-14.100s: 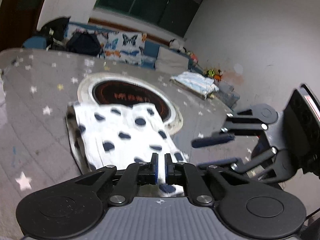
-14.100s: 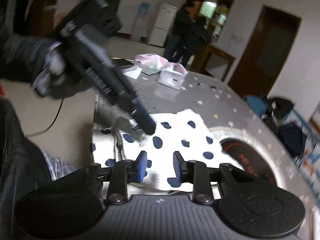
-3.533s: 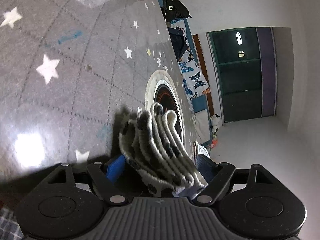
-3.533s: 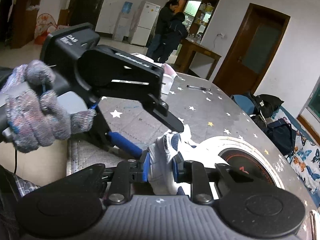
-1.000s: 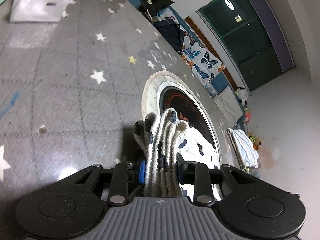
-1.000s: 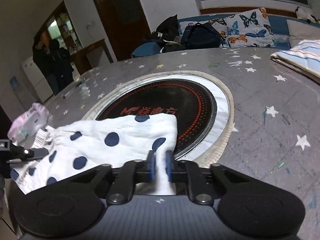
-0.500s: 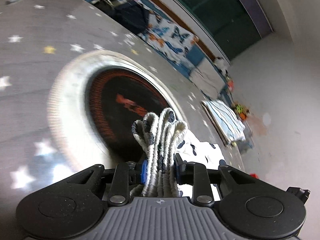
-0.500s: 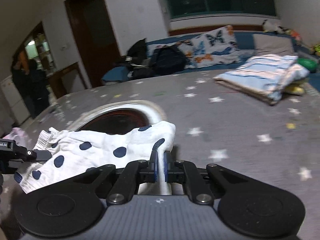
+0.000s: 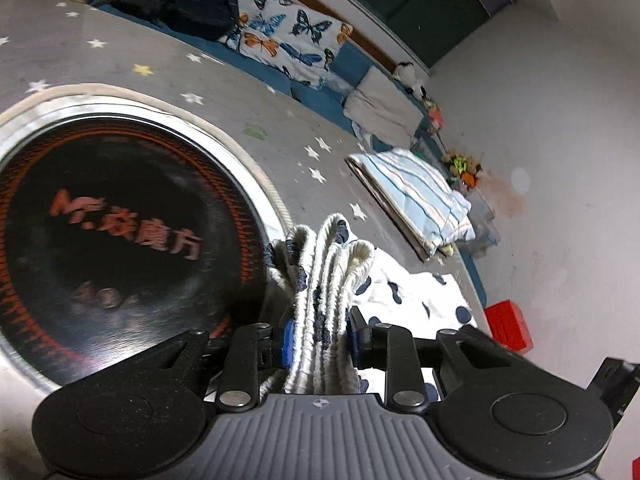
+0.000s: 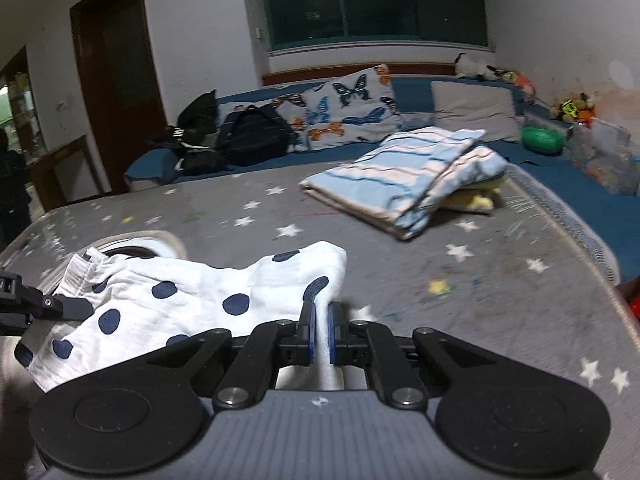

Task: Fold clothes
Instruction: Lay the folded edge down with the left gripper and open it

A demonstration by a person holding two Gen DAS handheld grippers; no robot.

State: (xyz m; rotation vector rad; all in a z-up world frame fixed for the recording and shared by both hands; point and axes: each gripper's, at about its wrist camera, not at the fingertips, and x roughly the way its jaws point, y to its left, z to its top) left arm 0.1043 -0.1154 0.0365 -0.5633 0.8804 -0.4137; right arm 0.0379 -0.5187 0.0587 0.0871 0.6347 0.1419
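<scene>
A soft, light spotted garment (image 10: 192, 300) is held above the grey surface (image 10: 500, 280). Its bunched waistband is clamped in the left tongs (image 9: 319, 340), a thin edge in the right tongs (image 10: 319, 334). Hems give the surest hold.

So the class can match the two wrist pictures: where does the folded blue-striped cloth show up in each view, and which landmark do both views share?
Left wrist: the folded blue-striped cloth lies right of centre, on the star-patterned table beyond the polka-dot garment.
Right wrist: the cloth lies above centre, slightly right, on the table's far side.
Shared landmark: the butterfly-print pillow on the blue sofa behind the table.
</scene>
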